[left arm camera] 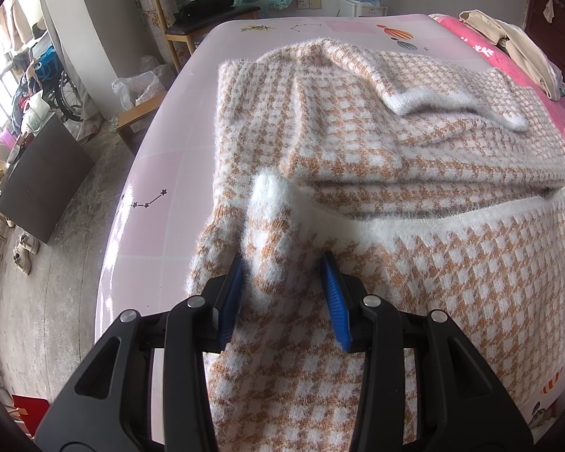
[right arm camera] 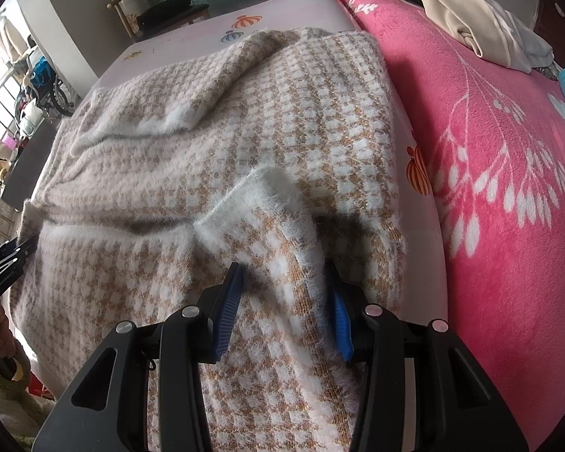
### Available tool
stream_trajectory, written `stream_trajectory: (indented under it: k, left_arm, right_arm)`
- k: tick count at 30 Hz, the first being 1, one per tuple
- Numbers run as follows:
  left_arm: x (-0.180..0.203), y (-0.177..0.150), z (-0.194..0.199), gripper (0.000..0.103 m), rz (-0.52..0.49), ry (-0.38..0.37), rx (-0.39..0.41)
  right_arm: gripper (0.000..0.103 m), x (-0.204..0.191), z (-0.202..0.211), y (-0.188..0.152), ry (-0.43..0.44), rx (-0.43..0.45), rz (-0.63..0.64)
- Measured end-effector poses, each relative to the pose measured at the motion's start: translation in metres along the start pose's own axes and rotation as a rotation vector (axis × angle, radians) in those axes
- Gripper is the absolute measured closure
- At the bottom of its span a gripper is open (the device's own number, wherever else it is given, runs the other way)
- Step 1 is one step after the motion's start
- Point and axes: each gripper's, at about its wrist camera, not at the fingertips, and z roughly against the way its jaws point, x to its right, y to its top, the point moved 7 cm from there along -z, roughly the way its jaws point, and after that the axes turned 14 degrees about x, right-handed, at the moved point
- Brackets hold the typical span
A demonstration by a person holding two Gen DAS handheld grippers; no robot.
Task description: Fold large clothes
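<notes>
The left hand-held gripper (left arm camera: 282, 263) is clamped on a bunched fold of the fuzzy houndstooth sweater (left arm camera: 414, 158), its blue pads (left arm camera: 231, 301) part-way apart with the knit filling the gap. The right hand-held gripper (right arm camera: 284, 271) grips another raised fold the same way, fabric pressed between its pads (right arm camera: 228, 309). Each lifted fold ends in a white ribbed edge pointing toward 12 o'clock.

The sweater lies on a pale pink bed sheet (left arm camera: 158, 173), partly folded, with a cuffed sleeve (left arm camera: 452, 105) laid across it at about 1 o'clock. In the left view its long axis runs from 6 toward 1 o'clock. Bare sheet lies free at 9 o'clock, up to the bed's edge; beyond is floor. In the right view a pink blanket (right arm camera: 508, 188) borders the sweater at 3 o'clock. A wooden chair (left arm camera: 192, 11) stands past the far edge at 11 o'clock.
</notes>
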Motion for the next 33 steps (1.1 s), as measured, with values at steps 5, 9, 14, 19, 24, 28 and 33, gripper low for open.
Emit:
stream_trajectory:
  k: [5, 9, 14, 19, 24, 28, 33]
  left_arm:
    - [0.0002, -0.0001, 0.0001, 0.064, -0.001, 0.0, 0.0]
    - [0.0004, -0.0002, 0.0002, 0.064, -0.001, 0.001, 0.0]
    - [0.0002, -0.0001, 0.0001, 0.064, -0.002, 0.001, 0.0]
    - [-0.0017, 0.0, -0.0007, 0.063, -0.002, 0.004, 0.001]
    - [-0.0007, 0.0009, -0.0003, 0.061, -0.008, 0.011, 0.006]
    - [-0.0013, 0.0033, -0.0008, 0.061, -0.015, 0.013, 0.011]
    - [-0.0023, 0.0061, 0.0012, 0.072, -0.017, 0.012, 0.027]
  right_arm:
    - [0.06, -0.0001, 0.0, -0.0002, 0.0, 0.0, 0.001]
    - [0.06, -0.0001, -0.0001, 0.0, 0.0, 0.0, 0.001]
    - [0.06, -0.0002, -0.0001, 0.0001, 0.0, 0.0, 0.002]
    - [0.061, -0.0007, -0.0004, 0.0006, -0.001, 0.003, 0.005]
    - [0.061, -0.0008, -0.0012, 0.0014, -0.009, 0.008, 0.017]
    - [0.072, -0.0028, -0.0005, 0.0024, -0.01, 0.018, 0.036]
    - [0.09, -0.0047, 0.0069, 0.0035, -0.023, 0.046, 0.053]
